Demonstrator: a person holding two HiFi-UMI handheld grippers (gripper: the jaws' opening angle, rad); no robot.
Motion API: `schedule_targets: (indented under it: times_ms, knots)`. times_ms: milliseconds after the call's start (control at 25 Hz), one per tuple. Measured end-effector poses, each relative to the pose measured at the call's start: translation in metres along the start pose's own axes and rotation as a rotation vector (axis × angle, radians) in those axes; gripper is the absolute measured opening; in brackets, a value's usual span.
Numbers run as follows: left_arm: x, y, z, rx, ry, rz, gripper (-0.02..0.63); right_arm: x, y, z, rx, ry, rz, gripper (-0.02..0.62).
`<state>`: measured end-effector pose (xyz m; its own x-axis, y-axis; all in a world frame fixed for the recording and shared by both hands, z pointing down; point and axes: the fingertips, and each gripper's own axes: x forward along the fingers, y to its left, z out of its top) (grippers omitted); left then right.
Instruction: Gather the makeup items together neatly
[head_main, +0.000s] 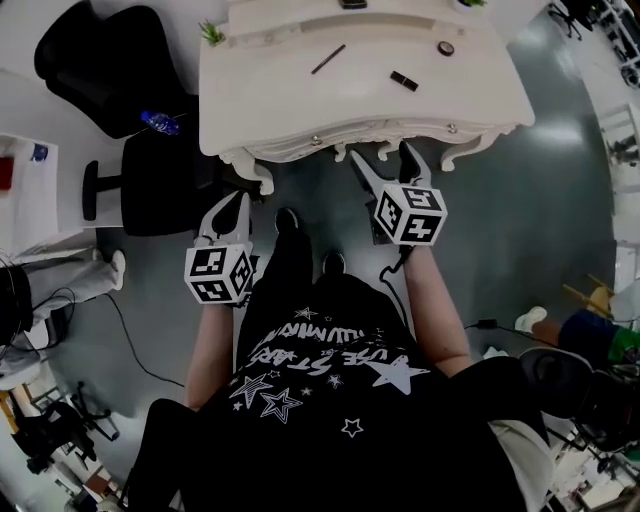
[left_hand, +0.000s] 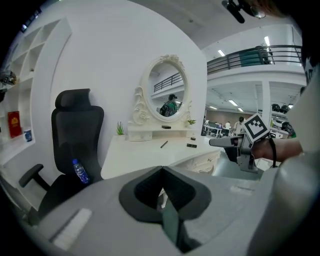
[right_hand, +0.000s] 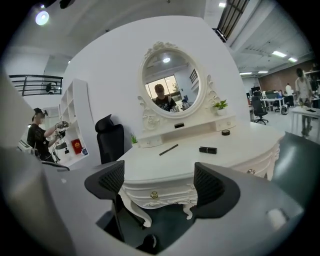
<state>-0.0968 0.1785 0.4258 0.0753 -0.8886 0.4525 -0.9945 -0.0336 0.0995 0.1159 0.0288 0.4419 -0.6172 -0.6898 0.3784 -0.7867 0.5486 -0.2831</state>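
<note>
The star-print shirt (head_main: 330, 390) fills 6 o'clock. At 12 o'clock a pencil (head_main: 328, 59), a lipstick (head_main: 404, 81) and a round compact (head_main: 446, 48) lie apart on the white dressing table (head_main: 300, 110). 1 dark item (head_main: 352, 4) is cut off by the top edge. Both forearms reach toward the table's front. The right gripper (head_main: 380, 155) has its jaws spread and empty. The left gripper (head_main: 237, 200), at 9 o'clock, has its jaws clenched on nothing.

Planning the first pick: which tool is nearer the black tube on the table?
Right. The right tool is at the front edge of the table, roughly in line with the black tube. The left tool is further back, off the table's left corner.
</note>
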Motion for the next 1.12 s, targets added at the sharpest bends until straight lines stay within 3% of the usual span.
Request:
schedule_targets:
  times_ms: [200, 680, 960, 1120]
  knots:
    - [0.012, 0.029, -0.002, -0.087, 0.005, 0.011, 0.000, 0.036, 0.022, 0.000, -0.023, 0.041, 0.018, 0.449]
    - [0.119, 0.090, 0.032, -0.033, 0.062, -0.112, 0.000, 0.147, 0.014, 0.023, -0.020, 0.108, -0.154, 0.441]
    - [0.175, 0.129, 0.050, -0.030, 0.086, -0.166, 0.000, 0.214, 0.013, 0.032, -0.019, 0.160, -0.211, 0.439]
    - [0.198, 0.141, 0.052, -0.032, 0.109, -0.202, 0.000, 0.244, 0.010, 0.028, 0.008, 0.206, -0.253, 0.403]
